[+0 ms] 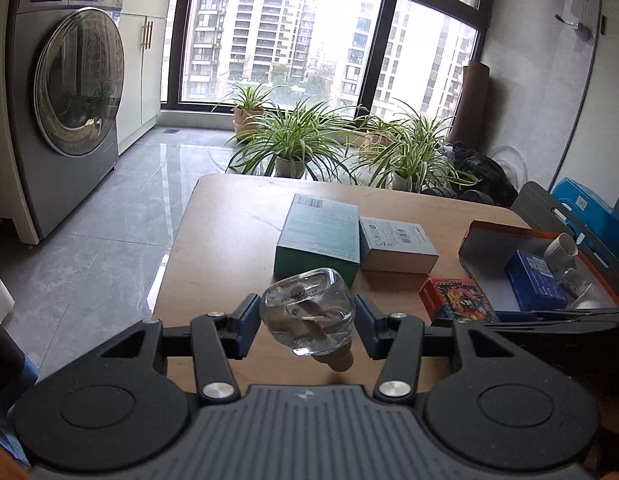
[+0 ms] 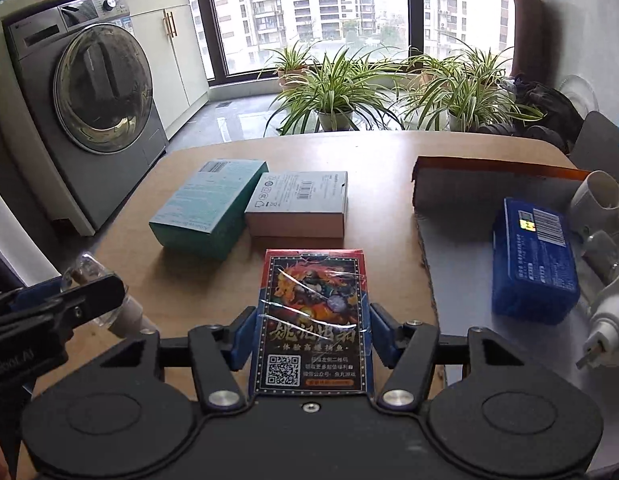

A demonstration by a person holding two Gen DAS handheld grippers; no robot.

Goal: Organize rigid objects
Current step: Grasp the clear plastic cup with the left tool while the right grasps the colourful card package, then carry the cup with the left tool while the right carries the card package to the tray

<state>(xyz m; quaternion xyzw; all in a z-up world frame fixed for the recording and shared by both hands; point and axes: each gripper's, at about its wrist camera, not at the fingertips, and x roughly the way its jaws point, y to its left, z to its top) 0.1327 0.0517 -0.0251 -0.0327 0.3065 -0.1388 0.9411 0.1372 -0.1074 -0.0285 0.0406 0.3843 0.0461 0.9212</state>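
My left gripper (image 1: 307, 322) is shut on a clear glass bottle (image 1: 309, 312) with a cork stopper, held above the near part of the wooden table (image 1: 229, 240). My right gripper (image 2: 311, 334) is shut on a red card box (image 2: 313, 316) with a QR code; the same card box shows in the left wrist view (image 1: 457, 300). An orange-rimmed open cardboard box (image 2: 489, 184) at the right holds a blue packet (image 2: 535, 260) and white plastic fittings (image 2: 601, 208). The left gripper with the bottle shows at the left edge of the right wrist view (image 2: 81, 296).
A teal box (image 2: 209, 208) and a grey box (image 2: 299, 204) lie side by side mid-table. Potted plants (image 2: 333, 92) stand beyond the far edge. A washing machine (image 2: 93, 96) stands at the left. A blue crate (image 1: 593, 216) sits at the right.
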